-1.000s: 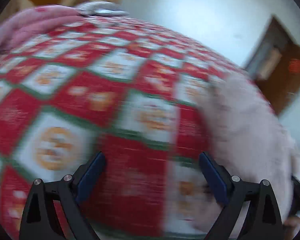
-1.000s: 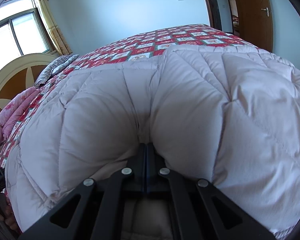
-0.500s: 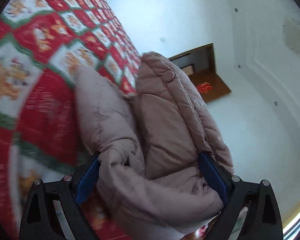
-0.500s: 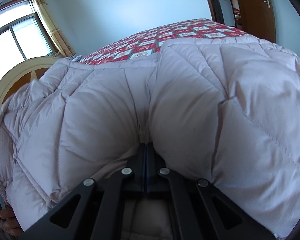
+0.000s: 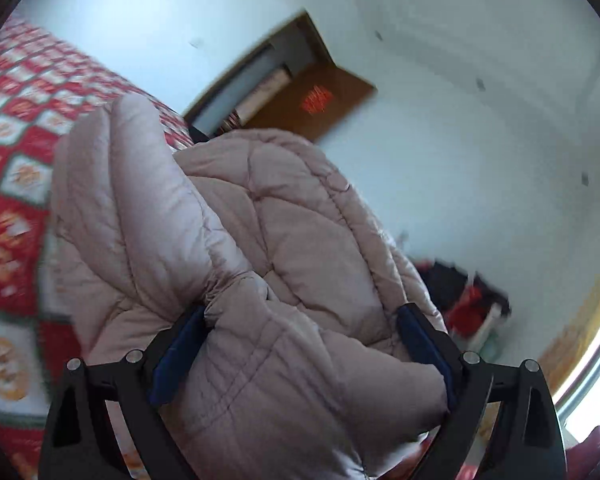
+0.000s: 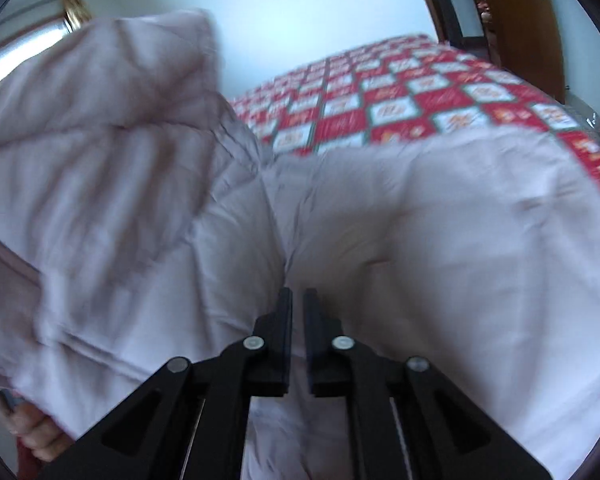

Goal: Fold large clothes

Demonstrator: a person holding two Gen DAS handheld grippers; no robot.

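Home bedrm, bed w/ quilt (image 6: 400, 108), wood door (image 6: 512, 20)

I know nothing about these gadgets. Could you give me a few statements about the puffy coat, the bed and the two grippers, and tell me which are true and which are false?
1. The pale pink quilted down coat bulges between the wide-spread fingers of the left hand-held gripper. True.
2. The right hand-held gripper stands wide open, holding nothing. False: its fingers are nearly together, pinching the coat's fabric.
3. The bed wears a red, white and green checked quilt cover. True.
4. The coat lies completely flat on the bed. False: one part is raised up at the left of the right wrist view.
5. A brown wooden door stands beyond the bed. True.
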